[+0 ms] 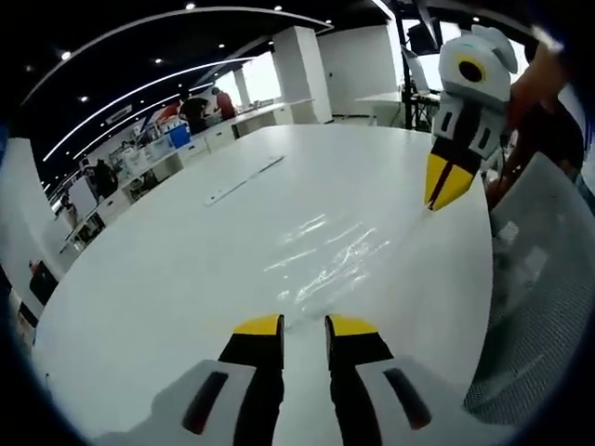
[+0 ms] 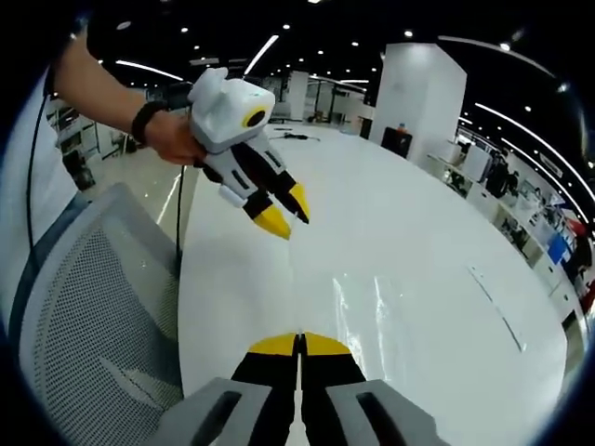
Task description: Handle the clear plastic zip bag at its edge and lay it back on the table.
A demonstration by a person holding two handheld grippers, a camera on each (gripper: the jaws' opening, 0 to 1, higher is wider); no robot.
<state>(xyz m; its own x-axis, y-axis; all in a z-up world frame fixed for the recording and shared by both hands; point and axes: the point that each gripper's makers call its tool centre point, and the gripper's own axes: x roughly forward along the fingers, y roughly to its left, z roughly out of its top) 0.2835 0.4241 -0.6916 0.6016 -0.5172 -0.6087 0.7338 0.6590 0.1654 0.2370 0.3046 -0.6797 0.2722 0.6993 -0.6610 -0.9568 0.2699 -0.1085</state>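
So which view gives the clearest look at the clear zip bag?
The left gripper view: the clear zip bag lies flat on the white table, its creases glinting across mid-frame. The right gripper view shows it as a faint glossy sheet, its near edge by the right gripper.

Two fisheye views face each other low across a round white worktop (image 1: pixel 186 269): the left gripper view catches the yellow-tipped right gripper (image 1: pixel 448 189), the right gripper view the left gripper (image 2: pixel 284 211); both share a grey mesh chair (image 2: pixel 93 316).
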